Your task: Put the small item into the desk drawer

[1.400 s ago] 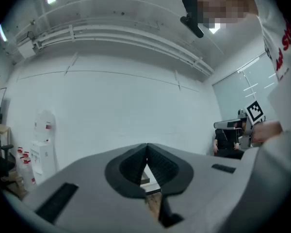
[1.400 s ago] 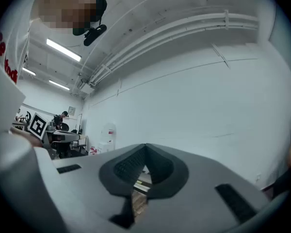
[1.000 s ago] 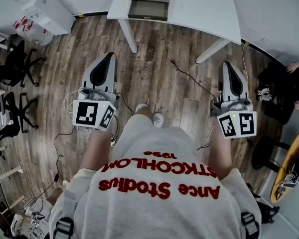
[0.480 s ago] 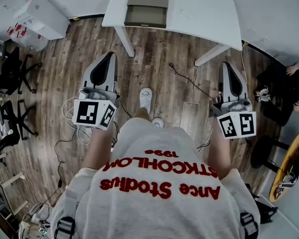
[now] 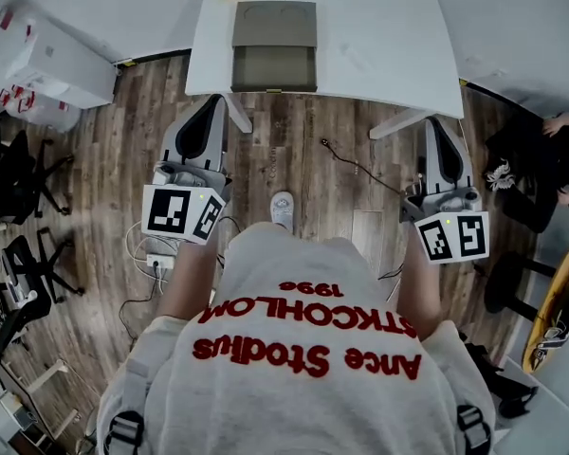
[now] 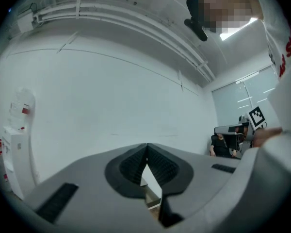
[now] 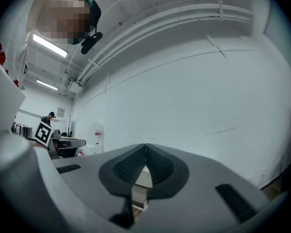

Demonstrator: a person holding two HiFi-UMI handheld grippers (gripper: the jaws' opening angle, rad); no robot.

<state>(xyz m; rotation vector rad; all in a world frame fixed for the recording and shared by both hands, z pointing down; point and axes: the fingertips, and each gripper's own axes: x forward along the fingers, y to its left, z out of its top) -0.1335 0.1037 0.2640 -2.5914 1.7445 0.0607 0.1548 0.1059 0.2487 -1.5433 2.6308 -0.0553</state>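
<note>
Drawer box (image 5: 274, 41), one grey piece, is sitting on the single white worktop (image 5: 379, 36), close to its front edge. The small item itself we are not managing to make out in any view. We are holding two tools: the left hand-held gripper (image 5: 212, 102) and the right hand-held gripper (image 5: 435, 123). Both are hanging over the floor (image 5: 303, 150) just before the worktop, each with its jaws pressed together and nothing between them. The floor is of brown wooden planks, carrying one thin cable (image 5: 360, 166). Black chairs (image 5: 24, 159) are standing at the left, and white walls are closing the room.
</note>
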